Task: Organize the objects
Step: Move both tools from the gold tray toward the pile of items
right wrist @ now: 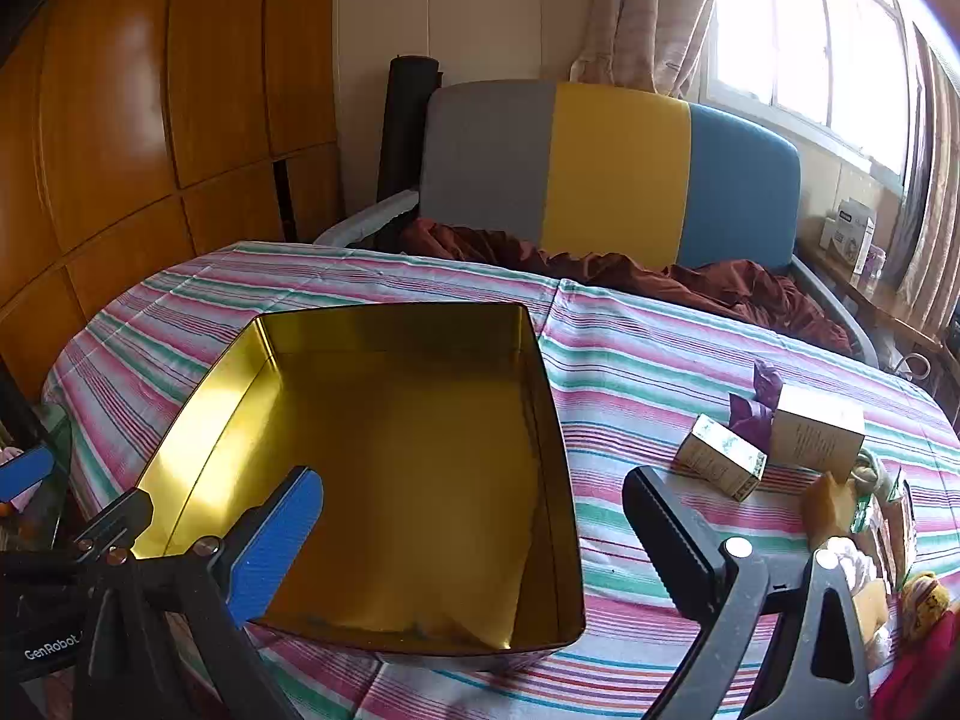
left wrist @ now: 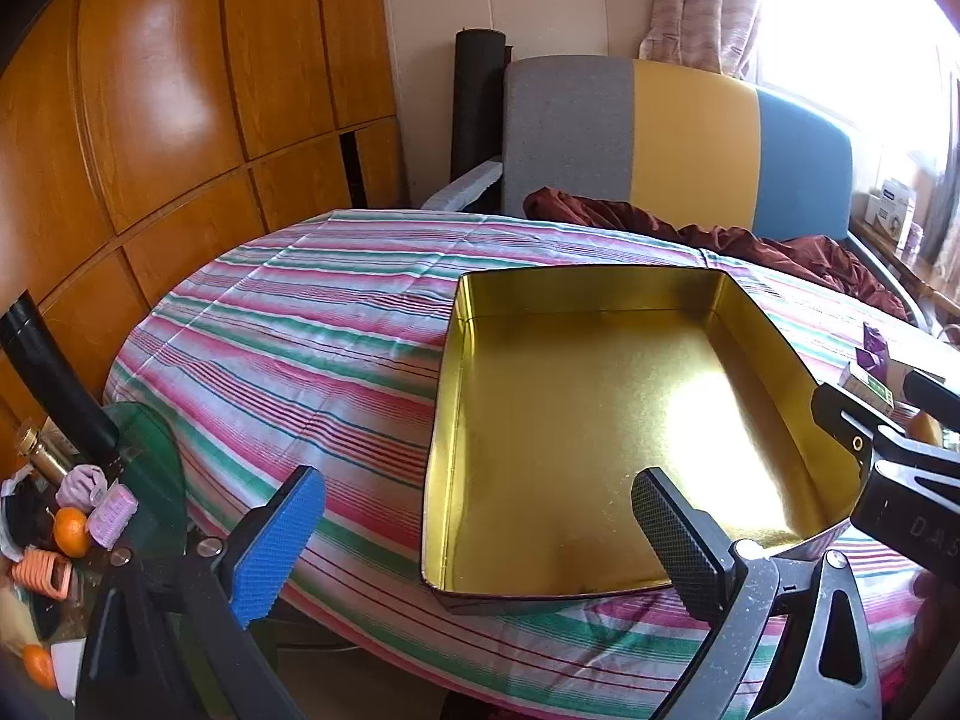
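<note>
An empty gold tin box lies open on the striped tablecloth. My left gripper hovers open over the tin's near left corner, holding nothing. In the right wrist view my right gripper hangs open above the tin's near right wall, also holding nothing. To its right lie a small green-and-gold box, a taller tan box and a purple wrapper. The right gripper's body shows at the left view's right edge. The left gripper's blue finger shows at the right view's left edge.
A pile of small items sits at the table's right end. A sofa with a maroon cloth stands behind the table. At the left, a low glass table carries oranges, hair rollers and a bottle. A wooden wardrobe fills the left side.
</note>
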`<state>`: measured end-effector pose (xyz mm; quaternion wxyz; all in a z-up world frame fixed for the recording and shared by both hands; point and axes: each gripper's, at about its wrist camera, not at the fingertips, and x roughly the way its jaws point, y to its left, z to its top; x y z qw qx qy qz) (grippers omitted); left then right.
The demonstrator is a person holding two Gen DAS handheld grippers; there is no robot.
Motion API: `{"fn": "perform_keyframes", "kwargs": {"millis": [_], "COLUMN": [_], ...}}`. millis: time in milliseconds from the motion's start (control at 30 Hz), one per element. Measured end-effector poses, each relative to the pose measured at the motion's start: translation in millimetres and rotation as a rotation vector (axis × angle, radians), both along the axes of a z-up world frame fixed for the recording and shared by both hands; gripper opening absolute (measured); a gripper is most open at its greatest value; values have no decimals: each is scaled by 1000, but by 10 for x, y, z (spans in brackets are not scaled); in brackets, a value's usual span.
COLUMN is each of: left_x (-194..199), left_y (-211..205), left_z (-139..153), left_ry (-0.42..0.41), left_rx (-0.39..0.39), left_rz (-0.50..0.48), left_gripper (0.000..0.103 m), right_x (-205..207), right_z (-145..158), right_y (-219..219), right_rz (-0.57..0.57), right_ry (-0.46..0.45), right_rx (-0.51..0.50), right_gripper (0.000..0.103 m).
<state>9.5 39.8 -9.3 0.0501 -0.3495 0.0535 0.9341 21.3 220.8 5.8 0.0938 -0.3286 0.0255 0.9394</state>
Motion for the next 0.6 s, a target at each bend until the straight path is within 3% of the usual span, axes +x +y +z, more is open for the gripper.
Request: {"fn": "perform_keyframes", "kwargs": {"millis": [600], "left_x": [-2], "left_y": [373], "left_z": [17], "left_ry": [-7], "left_rx": [-11], "left_rz": [-159], "left_gripper": [103], "right_x": [162], "right_z": [202], "right_y": [505], "right_rz": [-117], "right_ry": [47], "right_rx": [-2], "right_gripper": [102]}}
